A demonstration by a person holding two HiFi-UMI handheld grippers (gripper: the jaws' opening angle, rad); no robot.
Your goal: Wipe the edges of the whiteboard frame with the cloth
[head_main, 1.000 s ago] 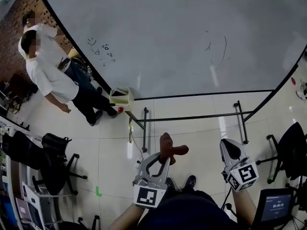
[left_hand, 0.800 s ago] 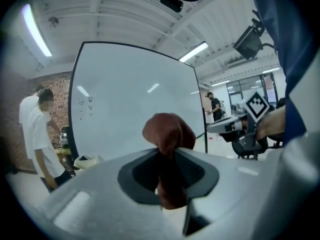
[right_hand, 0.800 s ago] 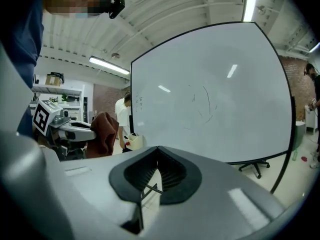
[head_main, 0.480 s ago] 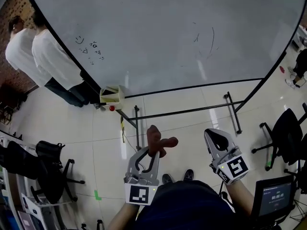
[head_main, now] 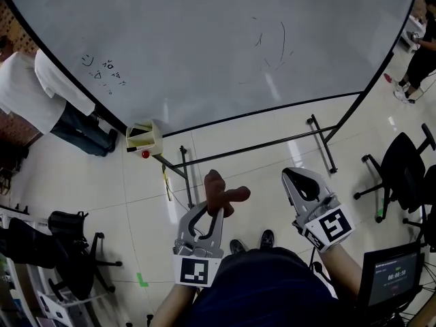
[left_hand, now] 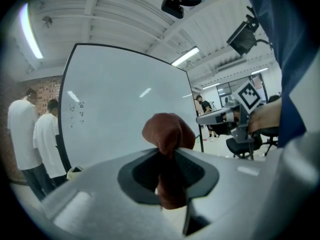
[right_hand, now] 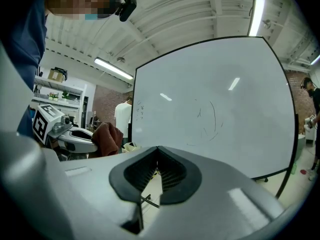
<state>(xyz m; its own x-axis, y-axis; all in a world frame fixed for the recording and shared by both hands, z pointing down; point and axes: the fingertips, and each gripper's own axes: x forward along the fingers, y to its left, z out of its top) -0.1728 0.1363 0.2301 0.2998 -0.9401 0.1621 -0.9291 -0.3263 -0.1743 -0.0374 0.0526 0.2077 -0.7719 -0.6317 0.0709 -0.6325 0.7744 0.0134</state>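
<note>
While my left gripper (left_hand: 167, 170) pinches the brown cloth (left_hand: 167, 131) between its pads, I see a rounded wad of it bulging up past the jaw tips and a shorter tail hanging below them. From the head view the cloth sticks out ahead of that gripper, with one lobe reaching to the right, toward my right gripper (head_main: 300, 181). The right gripper has its jaws pressed together with nothing between them, and it sits beside the left one, apart from the cloth. In the right gripper view the cloth shows off to the left, bunched at the tip of the other tool.

Both grippers point toward the whiteboard (head_main: 204, 46), and the cloth is well apart from it. It touches neither the board nor its thin black frame (head_main: 272, 108). In the head view the cloth lies over the tiled floor (head_main: 150, 203), below the frame's bottom edge and near the dark metal stand (head_main: 320, 142) that carries the board.

The board has small marker scribbles near its left side and a few curved strokes right of centre. A pale yellow box (head_main: 144, 136) sits at the frame's lower left corner. Two people (head_main: 41, 94) in white shirts stand at the left edge. A black chair (head_main: 402, 176) stands at the right, and a small screen (head_main: 388, 278) glows at the lower right.
</note>
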